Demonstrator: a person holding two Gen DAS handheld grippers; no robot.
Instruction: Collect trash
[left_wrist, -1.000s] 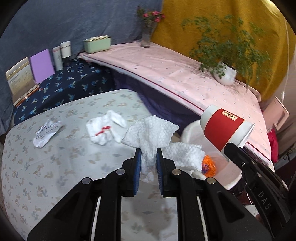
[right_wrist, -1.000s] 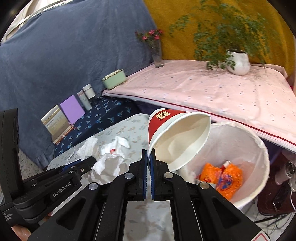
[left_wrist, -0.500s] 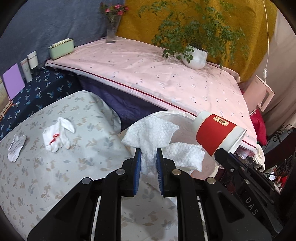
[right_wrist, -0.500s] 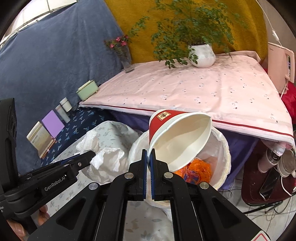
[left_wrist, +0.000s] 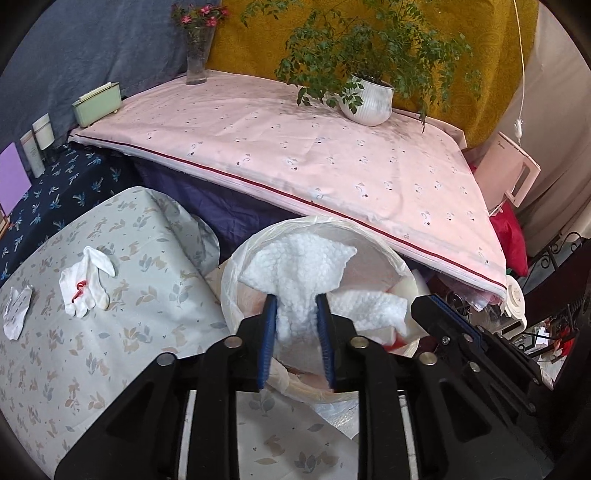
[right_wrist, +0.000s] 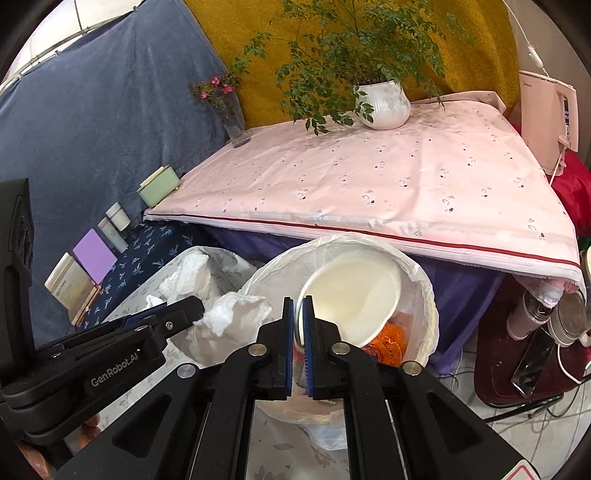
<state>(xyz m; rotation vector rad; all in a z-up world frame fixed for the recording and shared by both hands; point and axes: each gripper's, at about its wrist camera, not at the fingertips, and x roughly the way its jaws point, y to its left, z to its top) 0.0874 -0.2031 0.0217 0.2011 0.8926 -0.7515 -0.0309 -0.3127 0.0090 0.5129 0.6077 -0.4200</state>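
Note:
My left gripper holds a crumpled white paper towel right over the white-lined trash bin. Its jaws are opening, and the towel still fills the gap and touches both pads. In the right wrist view my right gripper is also opening. The paper cup is blurred and tips mouth-up into the bin, its thin rim loose between the pads. Orange wrappers lie in the bin. Two more crumpled tissues rest on the floral table.
Just behind the bin runs a pink-covered table with a potted plant and a flower vase. Bottles and a phone sit on a low stand to the right. Boxes line the dark blue cloth at left.
Both grippers moved from over the floral table to above the bin. Both sets of jaws parted. The cup slipped from upright between the right pads and tilted down into the bin.

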